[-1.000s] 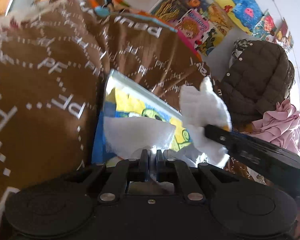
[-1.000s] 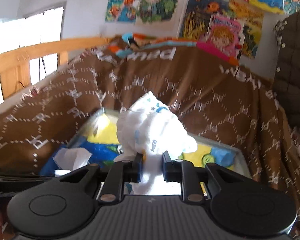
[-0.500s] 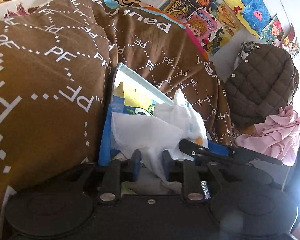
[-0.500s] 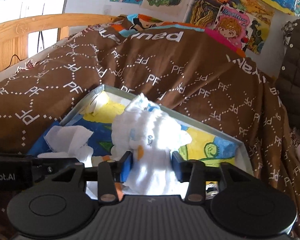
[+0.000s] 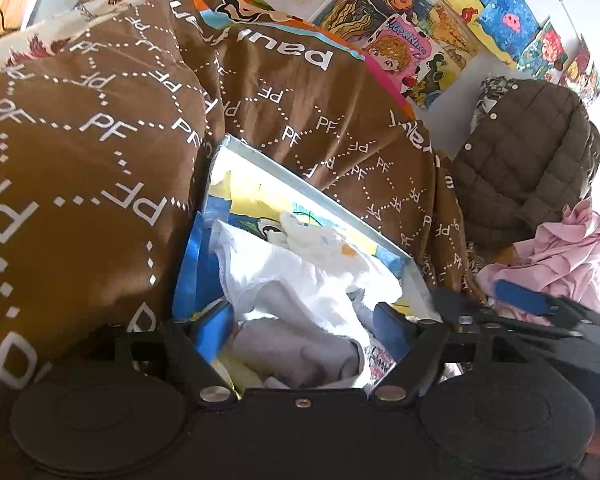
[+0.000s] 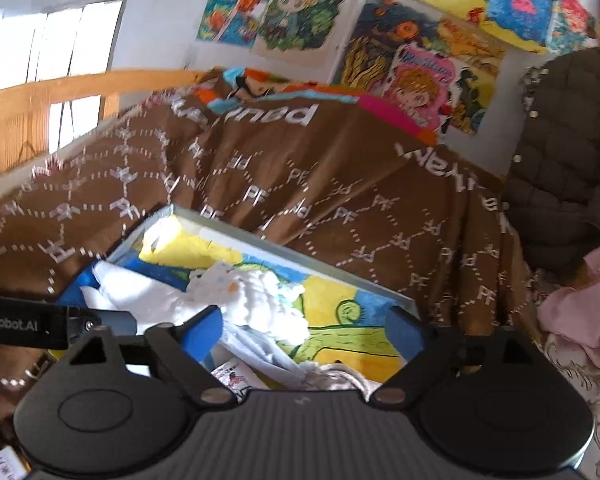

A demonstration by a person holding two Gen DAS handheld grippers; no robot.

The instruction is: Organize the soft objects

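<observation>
Left gripper [image 5: 300,326] fingers just spread wide, white cloth [image 5: 300,280] lying loose between them, nothing gripped; right gripper [image 6: 302,330] fingers likewise just opened wide, white plush toy [image 6: 260,300] released; both soft items are seen inside the picture-lined box [image 6: 300,256] on the brown blanket [image 6: 340,184].

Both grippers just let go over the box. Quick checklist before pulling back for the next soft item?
1. Left gripper open, having just been opening; white cloth lies between the fingers, unpinched: ok.
2. Right gripper open, having just been opening: ok.
3. Fluffy white toy lying inside the box: ok.
4. Cloth fully within the box walls: cannot tell.
5. Grippers apart from each other: ok.
6. Pink garment outside the box: not ok.
</observation>
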